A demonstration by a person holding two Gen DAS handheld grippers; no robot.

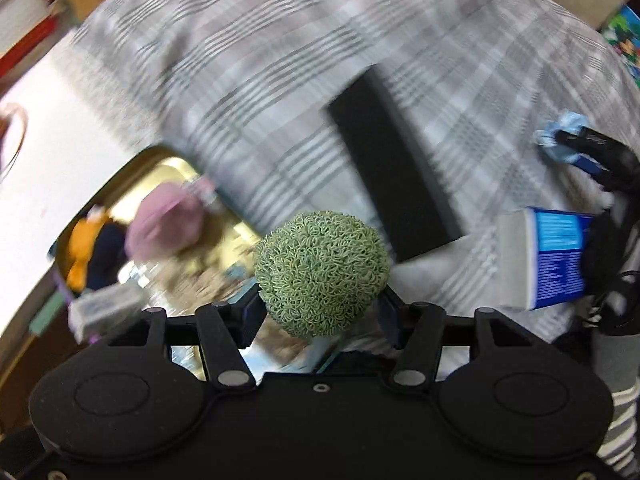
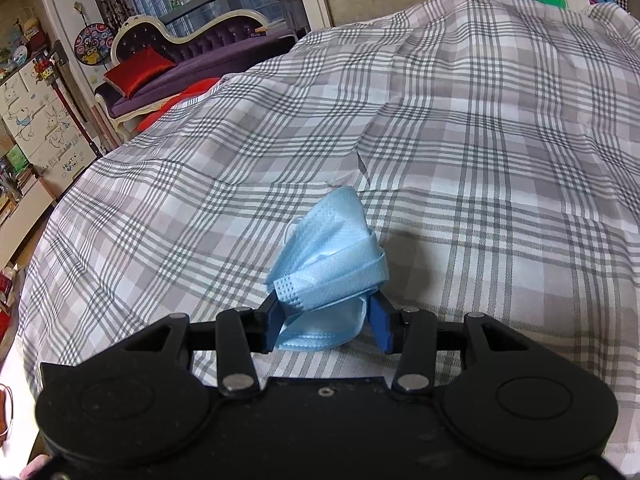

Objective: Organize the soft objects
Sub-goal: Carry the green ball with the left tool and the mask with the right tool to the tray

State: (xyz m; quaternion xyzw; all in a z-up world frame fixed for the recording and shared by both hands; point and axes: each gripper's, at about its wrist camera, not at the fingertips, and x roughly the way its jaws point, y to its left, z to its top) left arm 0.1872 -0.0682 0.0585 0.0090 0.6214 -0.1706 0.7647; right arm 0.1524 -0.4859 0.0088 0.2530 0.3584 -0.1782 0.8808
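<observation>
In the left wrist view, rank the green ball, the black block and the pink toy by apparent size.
1. black block, lying on the plaid cover.
2. green ball, held in the left tongs; it sits nearest the camera, so it looks inflated.
3. pink toy, blurred, in the tray.

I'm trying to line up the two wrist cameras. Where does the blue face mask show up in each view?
Left wrist view: the blue face mask is small at the far right edge, pinched in the right gripper.
Right wrist view: the mask is at centre, crumpled between the right gripper's fingers.
Shared landmark: the grey plaid bedcover beneath both.
</observation>
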